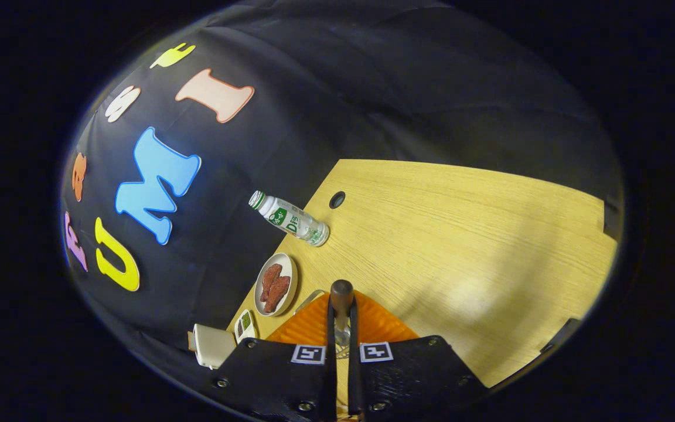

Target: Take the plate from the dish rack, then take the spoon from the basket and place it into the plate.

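Setting: wooden table (460, 234) in a dark cloth booth; we take the orange plate as our landmark.
Spoon: we see a spoon (341, 308) held upright, its dark rounded handle end topmost and a metal stem running down from it, directly above the orange plate (372, 322).
Fingers: the gripper (341, 328) has its fingers drawn close together, one on each side of the spoon's stem, so we read them as clamped on it.
Plate: ribbed and orange, it lies flat on the table just beneath the fingers, partly hidden by the gripper body.
Handling: we judge the spoon light, stiff and a little slick on the metal; the narrow stem below the knob is the sensible hold, and the spoon may swing if the hold loosens.
Stage: we judge the spoon is over the plate and not yet let go.
Beside the plate: a small dish of reddish food (276, 284) sits near it; a smaller dish (245, 324) and a pale box (211, 344) lie past that.
Beyond the plate: a bottle (289, 218) stands near a round cable hole (337, 200).
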Tool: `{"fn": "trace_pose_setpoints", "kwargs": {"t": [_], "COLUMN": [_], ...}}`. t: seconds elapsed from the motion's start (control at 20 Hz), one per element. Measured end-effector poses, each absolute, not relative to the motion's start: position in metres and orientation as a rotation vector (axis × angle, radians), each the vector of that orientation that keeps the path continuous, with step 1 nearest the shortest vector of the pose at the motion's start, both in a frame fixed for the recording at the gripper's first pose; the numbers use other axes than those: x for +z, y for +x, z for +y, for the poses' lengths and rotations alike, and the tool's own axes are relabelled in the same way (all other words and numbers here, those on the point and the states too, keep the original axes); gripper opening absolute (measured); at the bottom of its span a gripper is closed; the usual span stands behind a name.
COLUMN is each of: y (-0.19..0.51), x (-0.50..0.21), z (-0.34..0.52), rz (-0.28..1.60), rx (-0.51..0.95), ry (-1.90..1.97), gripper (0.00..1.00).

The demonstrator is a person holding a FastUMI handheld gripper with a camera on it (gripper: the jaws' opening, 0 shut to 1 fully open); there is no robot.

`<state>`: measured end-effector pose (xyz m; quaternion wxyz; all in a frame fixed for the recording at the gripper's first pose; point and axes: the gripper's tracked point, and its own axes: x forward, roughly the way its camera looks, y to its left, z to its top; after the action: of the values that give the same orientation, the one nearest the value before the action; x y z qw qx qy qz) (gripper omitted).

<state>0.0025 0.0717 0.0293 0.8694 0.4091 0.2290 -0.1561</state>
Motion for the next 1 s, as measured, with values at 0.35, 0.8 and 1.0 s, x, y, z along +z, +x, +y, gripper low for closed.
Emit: {"fn": "trace_pose_setpoints", "kwargs": {"t": [0.35, 0.8, 1.0], "y": [-0.005, -0.039, -0.067], "x": [0.076, 0.151, 0.148], "z": [0.065, 0.136, 0.194], "rz": [0.434, 0.452, 0.523], "rx": [-0.284, -0.073, 0.049], "ry": [0.760, 0.578, 0.529], "gripper": [0.07, 0.07, 0.07]}}
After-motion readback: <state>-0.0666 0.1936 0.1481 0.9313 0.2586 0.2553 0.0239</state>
